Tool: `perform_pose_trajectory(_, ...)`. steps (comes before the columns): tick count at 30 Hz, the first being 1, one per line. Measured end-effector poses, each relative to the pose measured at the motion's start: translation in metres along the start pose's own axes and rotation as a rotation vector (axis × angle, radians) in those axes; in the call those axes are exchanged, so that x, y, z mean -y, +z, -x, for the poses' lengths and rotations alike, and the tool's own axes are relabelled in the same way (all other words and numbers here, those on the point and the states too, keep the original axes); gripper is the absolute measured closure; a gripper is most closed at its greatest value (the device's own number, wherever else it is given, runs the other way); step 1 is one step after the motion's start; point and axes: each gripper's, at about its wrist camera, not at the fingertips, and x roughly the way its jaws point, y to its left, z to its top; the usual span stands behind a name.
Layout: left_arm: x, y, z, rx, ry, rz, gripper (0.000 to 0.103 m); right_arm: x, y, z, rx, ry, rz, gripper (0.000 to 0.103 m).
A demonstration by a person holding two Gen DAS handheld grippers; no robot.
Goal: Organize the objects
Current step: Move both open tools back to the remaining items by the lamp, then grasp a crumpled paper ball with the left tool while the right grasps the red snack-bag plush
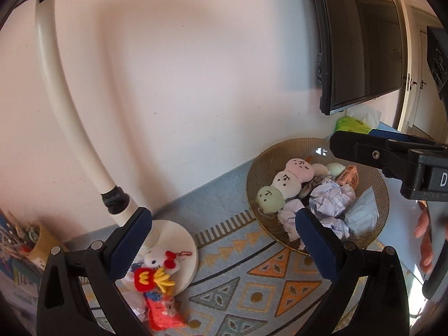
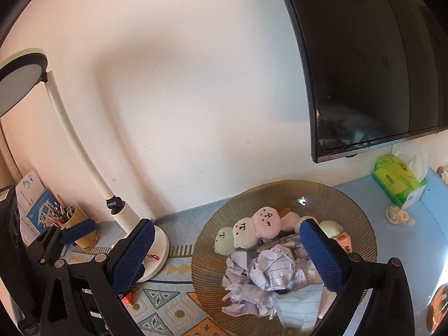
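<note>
From my left wrist camera, my left gripper (image 1: 221, 240) is spread wide and holds nothing; it hangs above the patterned mat (image 1: 252, 294). Between its fingers I see the bowl (image 1: 383, 196) at the right, already filled with soft toys and crumpled paper (image 1: 331, 196). At the left, on the round lamp base (image 1: 187, 240), one white cat toy (image 1: 156, 260) with a red bow still lies outside the bowl, together with a red and yellow toy (image 1: 148, 278) and a red packet (image 1: 162, 312) under it. So I judge the most is done and this small heap is what is left. My right gripper (image 1: 361, 145) comes in from the right, above the bowl, and here I cannot tell its state. From my right wrist camera, my right gripper (image 2: 226, 254) is also wide open and empty, just over the bowl (image 2: 361, 224). Inside I count three round toy heads in a row (image 2: 246, 231), green, white and pink, one orange box (image 2: 345, 240), and several paper balls (image 2: 266, 277), at least three. A tissue pack (image 2: 397, 179) stands apart on the blue surface.
</note>
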Motion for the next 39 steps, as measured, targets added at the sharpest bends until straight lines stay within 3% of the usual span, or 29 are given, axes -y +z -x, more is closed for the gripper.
perform_pose_trajectory(7,-0.076,-0.037,0.037,-0.029,0.169,0.087,0.001,-0.064,-0.013,0.006,0.001,0.045,0.075,0.0)
perform_pose_trajectory(12,-0.11,-0.078,0.043,-0.073,0.205,0.147,0.001,-0.098,-0.037,-0.003,-0.028,0.078,0.122,0.0)
perform_pose_trajectory(19,-0.128,-0.137,0.024,-0.161,0.207,0.208,0.001,-0.124,-0.102,-0.051,-0.16,0.093,0.251,0.0)
perform_pose_trajectory(26,-0.13,-0.176,-0.011,-0.247,0.178,0.236,0.001,-0.139,-0.148,-0.096,-0.282,0.121,0.288,0.0)
perform_pose_trajectory(39,-0.177,-0.202,-0.029,-0.326,0.179,0.4,0.001,-0.187,-0.181,-0.162,-0.406,0.166,0.495,0.0)
